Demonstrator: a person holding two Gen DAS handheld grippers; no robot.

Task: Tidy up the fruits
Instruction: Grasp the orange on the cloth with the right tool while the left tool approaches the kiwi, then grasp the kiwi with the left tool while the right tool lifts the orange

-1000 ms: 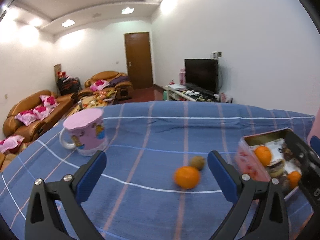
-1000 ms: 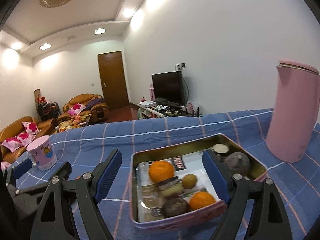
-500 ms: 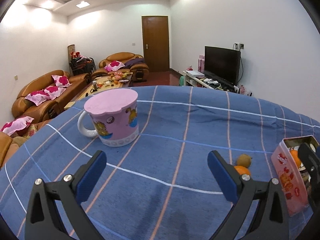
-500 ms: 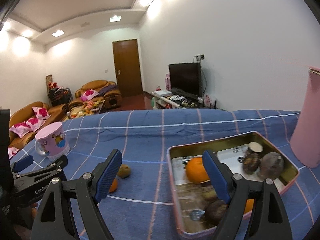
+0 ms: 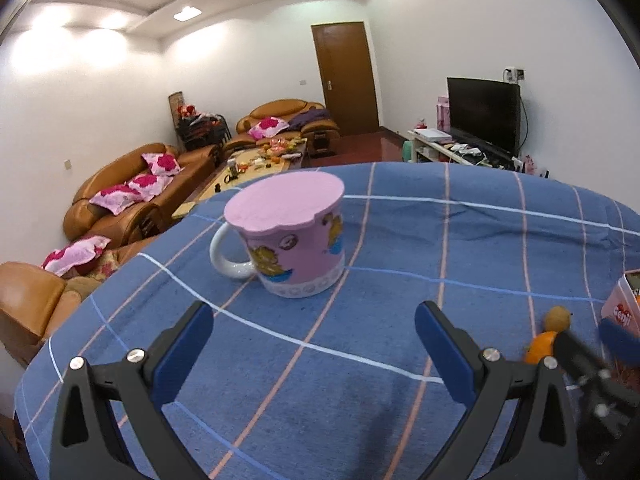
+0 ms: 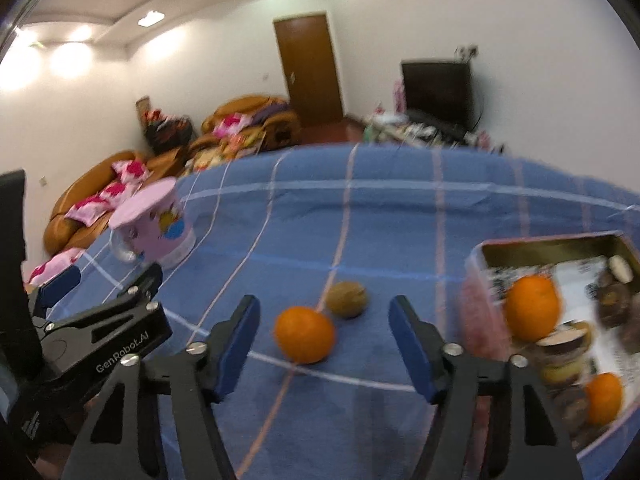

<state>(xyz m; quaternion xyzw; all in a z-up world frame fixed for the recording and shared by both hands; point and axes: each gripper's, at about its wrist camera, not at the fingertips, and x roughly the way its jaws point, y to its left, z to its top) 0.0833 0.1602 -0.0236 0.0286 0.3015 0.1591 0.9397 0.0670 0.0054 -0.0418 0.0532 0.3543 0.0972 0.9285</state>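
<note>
An orange (image 6: 305, 333) and a brown kiwi (image 6: 346, 299) lie loose on the blue checked cloth, just ahead of my right gripper (image 6: 324, 346), which is open and empty. They also show at the right edge of the left wrist view, the orange (image 5: 541, 347) partly hidden, the kiwi (image 5: 557, 318) behind it. A pink tin (image 6: 478, 304) at the right holds two oranges (image 6: 531, 307) and dark snacks. My left gripper (image 5: 314, 346) is open and empty, facing the pink mug.
A lidded pink cartoon mug (image 5: 290, 236) stands on the cloth ahead of the left gripper; it also shows in the right wrist view (image 6: 154, 226). The left gripper's body (image 6: 100, 336) lies left of the right gripper. The table edge drops to sofas at the left.
My right gripper has swung left from over the tin to face the loose orange and kiwi. My left gripper has turned further left toward the mug.
</note>
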